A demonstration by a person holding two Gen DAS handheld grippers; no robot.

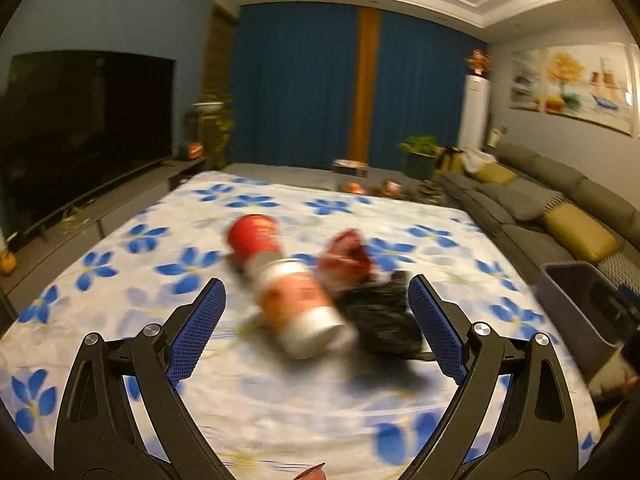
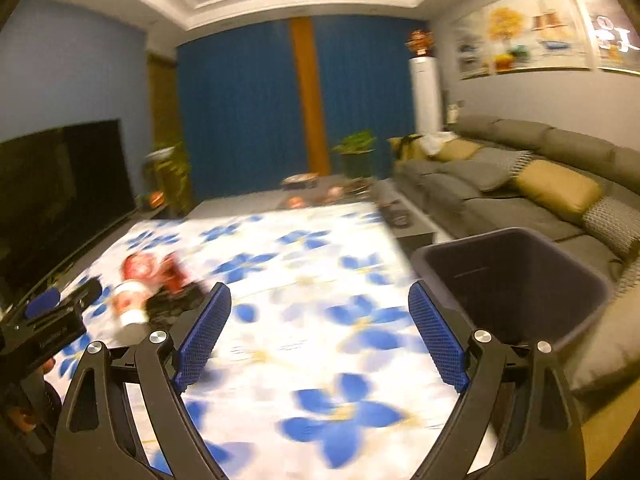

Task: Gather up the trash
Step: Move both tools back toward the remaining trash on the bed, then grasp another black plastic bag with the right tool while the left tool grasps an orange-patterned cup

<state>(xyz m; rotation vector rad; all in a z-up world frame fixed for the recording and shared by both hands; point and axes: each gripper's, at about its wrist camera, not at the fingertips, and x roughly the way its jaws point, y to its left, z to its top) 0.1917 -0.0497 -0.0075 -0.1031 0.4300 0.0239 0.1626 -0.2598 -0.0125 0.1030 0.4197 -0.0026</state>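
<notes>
The left gripper (image 1: 316,300) stands wide apart over a table draped in a white cloth with blue flowers (image 1: 120,264), its blue ribbed pads empty. Between the fingers lies a can (image 1: 300,312), orange and white with a silvery metal end, on its side; its long axis runs from the near right to the far left, the flat end facing the camera. Touching its right flank is a crumpled black plastic bag (image 1: 380,316), glossy and shapeless. Just behind that sits a crinkled red wrapper (image 1: 346,256). At the can's far end a red paper cup (image 1: 254,236) lies tipped, its axis roughly in line with the can. All are blurred.

The right gripper (image 2: 320,308) is likewise spread wide and holds nothing, hanging over bare cloth. Near its right finger stands a dark grey plastic bin (image 2: 516,280), square-mouthed with rounded corners; nothing shows inside it. Beyond lies a grey sofa (image 2: 500,184) with mustard cushions.
</notes>
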